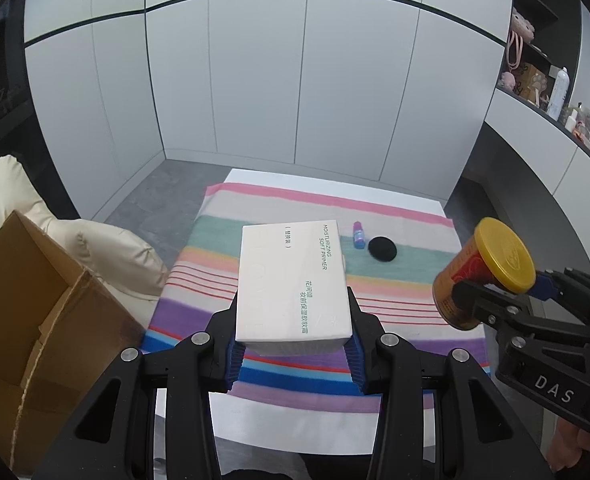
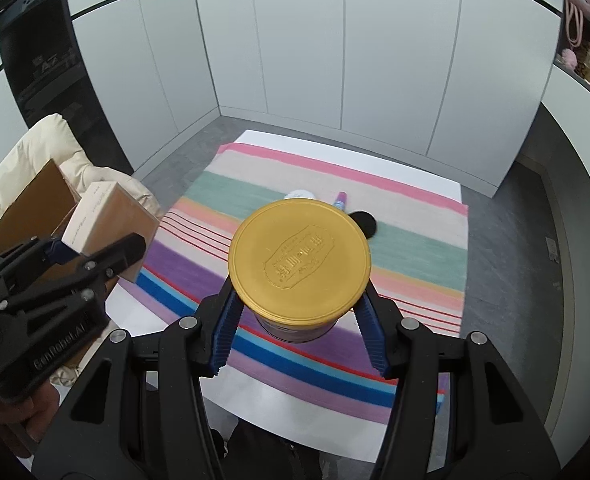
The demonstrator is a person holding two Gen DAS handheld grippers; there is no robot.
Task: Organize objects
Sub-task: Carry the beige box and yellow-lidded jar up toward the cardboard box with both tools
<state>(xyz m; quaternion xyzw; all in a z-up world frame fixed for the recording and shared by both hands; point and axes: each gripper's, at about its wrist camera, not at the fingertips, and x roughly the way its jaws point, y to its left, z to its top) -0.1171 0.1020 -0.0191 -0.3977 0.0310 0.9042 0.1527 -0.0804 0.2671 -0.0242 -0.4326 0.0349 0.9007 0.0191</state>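
Note:
My left gripper (image 1: pixel 293 354) is shut on a white primer box (image 1: pixel 293 280), held above the striped cloth (image 1: pixel 395 264). From the right wrist view the same box (image 2: pixel 107 216) shows at the left, in the left gripper (image 2: pixel 91 252). My right gripper (image 2: pixel 297 328) is shut on a can with a gold lid (image 2: pixel 299 258), its blue pads pressing the can's sides. That can (image 1: pixel 483 272) appears at the right of the left wrist view, gripped by the right gripper (image 1: pixel 507 288). A small purple bottle (image 1: pixel 359 235) and a black round disc (image 1: pixel 382 248) lie on the cloth.
An open cardboard box (image 1: pixel 35 320) stands at the left beside a cream puffy cushion (image 1: pixel 107 256). The cloth lies on a white table (image 1: pixel 295 420). A small white round object (image 2: pixel 299 193) peeks out behind the can. Cluttered shelves (image 1: pixel 543 80) sit at the far right.

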